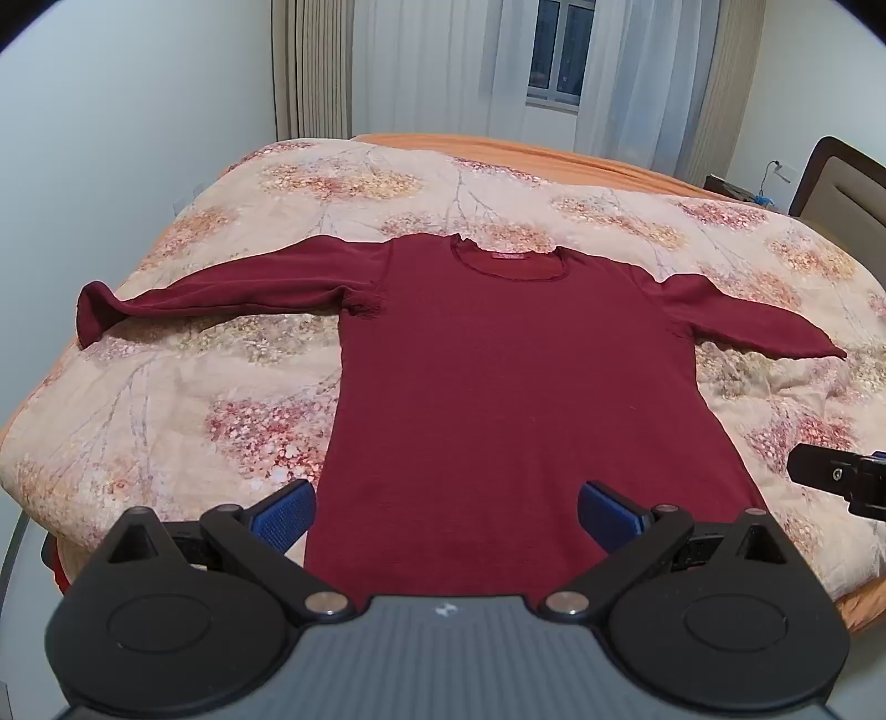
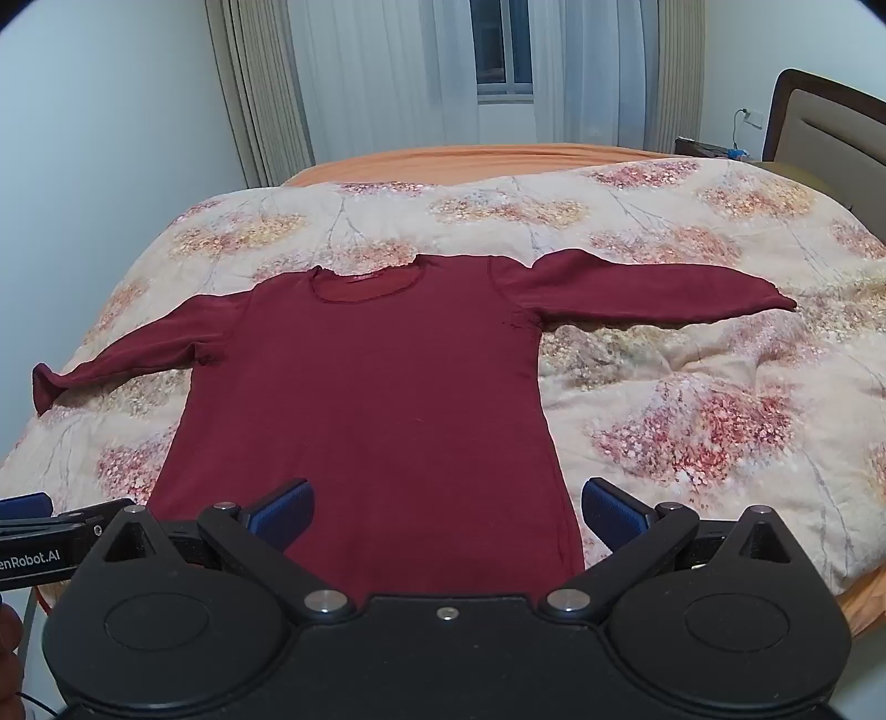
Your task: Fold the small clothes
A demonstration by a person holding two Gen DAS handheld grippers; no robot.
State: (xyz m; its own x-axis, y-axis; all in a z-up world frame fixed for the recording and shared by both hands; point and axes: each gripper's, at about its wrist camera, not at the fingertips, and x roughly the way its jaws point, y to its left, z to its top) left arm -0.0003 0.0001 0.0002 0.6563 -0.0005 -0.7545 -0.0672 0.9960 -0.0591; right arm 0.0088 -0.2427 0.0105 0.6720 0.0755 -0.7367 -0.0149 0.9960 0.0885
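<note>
A dark red long-sleeved top [image 1: 498, 387] lies flat and face up on the flowered quilt [image 1: 194, 399] of a bed, its hem at the near edge of the bed and its round neckline [image 1: 509, 263] pointing toward the far edge, where a strip of orange sheet [image 1: 498, 145] shows. Both sleeves are spread sideways: the left sleeve [image 1: 221, 291] runs toward the left edge of the quilt with its cuff turned up, the right sleeve [image 2: 653, 293] toward the right edge, ending short of it. Bare quilt lies open on both sides of the body and beyond the collar. The left gripper [image 1: 446, 515] hovers over the hem near its left corner, blue fingers [image 1: 285, 512] spread wide and gripping nothing. The right gripper [image 2: 447, 515] hovers over the hem's right corner, its fingers [image 2: 612, 512] likewise spread wide and empty. Curtains [image 2: 266, 88] and a window [image 2: 501, 50] stand beyond the far edge; a headboard [image 2: 825, 122] rises at the right.
</note>
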